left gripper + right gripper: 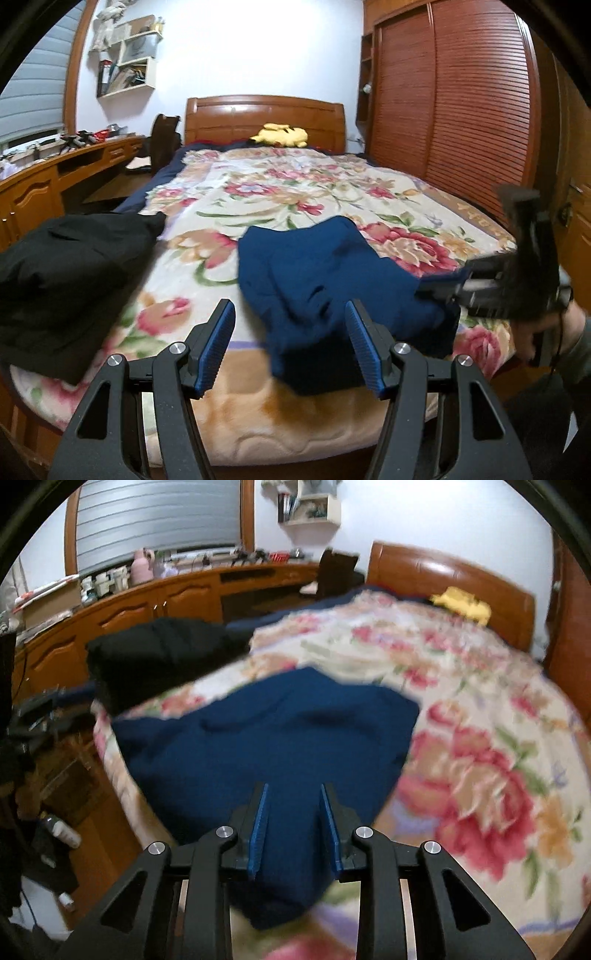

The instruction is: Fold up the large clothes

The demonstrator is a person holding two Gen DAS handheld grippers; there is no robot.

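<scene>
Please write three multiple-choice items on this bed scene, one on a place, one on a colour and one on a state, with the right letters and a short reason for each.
1. Where does the black garment lie?
A. near the bed's left edge, beside the wooden desk
B. on the headboard
C. on top of the blue garment

2. What colour is the plush toy by the headboard?
A. red
B. yellow
C. green

3. How does the left gripper stand?
A. clamped on the black garment
B. shut with nothing in it
C. open, its jaws apart over the near edge of the blue garment

Answers:
1 A: the left wrist view shows it at the blanket's left side, apart from the blue garment.
2 B: it shows yellow in both views.
3 C: a wide gap shows between the blue pads, which press on nothing.
</scene>
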